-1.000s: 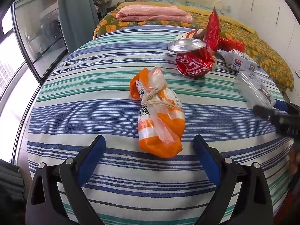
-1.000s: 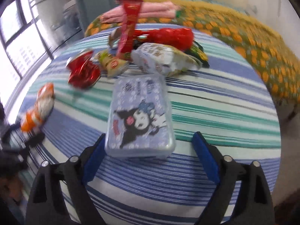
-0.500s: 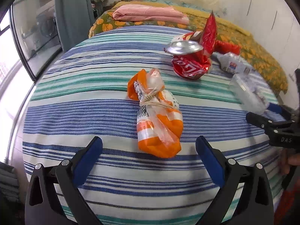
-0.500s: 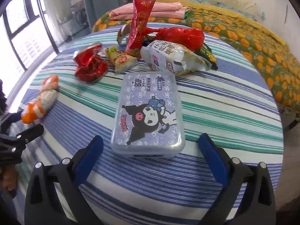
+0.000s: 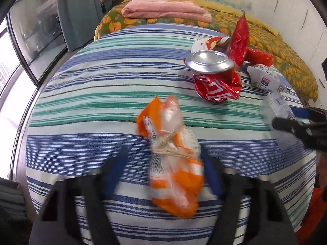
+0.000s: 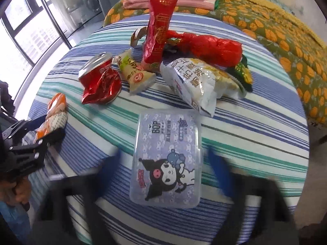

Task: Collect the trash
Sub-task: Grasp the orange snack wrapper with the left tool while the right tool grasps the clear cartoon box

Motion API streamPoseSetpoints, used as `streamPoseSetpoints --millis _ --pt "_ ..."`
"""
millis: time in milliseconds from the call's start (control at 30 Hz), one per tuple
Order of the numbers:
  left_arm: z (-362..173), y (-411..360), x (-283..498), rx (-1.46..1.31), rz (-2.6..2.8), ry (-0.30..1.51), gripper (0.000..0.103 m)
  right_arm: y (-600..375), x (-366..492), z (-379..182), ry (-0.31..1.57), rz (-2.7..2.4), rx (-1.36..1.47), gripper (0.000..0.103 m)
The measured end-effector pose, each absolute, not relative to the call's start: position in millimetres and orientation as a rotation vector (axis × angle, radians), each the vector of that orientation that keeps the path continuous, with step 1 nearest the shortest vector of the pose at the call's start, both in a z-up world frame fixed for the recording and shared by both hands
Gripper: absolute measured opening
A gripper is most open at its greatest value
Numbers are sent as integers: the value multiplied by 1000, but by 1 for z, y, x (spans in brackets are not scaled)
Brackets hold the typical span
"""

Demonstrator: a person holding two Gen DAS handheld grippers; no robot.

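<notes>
Between spread left gripper (image 5: pixel 163 163) fingers: orange wrapper (image 5: pixel 173 159), lengthwise, knotted end away; right gripper (image 6: pixel 165 163) spread.

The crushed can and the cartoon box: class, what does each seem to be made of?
Crushed can: thin metal, likely aluminium, with a shiny silver end and creased red walls. Cartoon box: seemingly clear, glossy hard plastic, with see-through edges around the printed picture.

orange wrapper (image 5: pixel 175 163), crushed can (image 5: pixel 212 77), lying flat
</notes>
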State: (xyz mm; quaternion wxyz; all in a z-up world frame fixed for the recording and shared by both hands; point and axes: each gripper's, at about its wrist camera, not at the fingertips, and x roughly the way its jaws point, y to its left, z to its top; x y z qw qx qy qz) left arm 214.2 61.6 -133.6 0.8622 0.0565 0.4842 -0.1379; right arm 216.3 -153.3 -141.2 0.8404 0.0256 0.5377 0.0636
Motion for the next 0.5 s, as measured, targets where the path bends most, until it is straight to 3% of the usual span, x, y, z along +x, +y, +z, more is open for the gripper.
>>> streamPoseSetpoints --millis 233,500 --pt "-118 45 176 81 -361 1014 42 -198 160 -112 1045 224 140 61" --pt "-77 -93 127 115 -662 960 42 -348 89 -89 944 37 274 62"
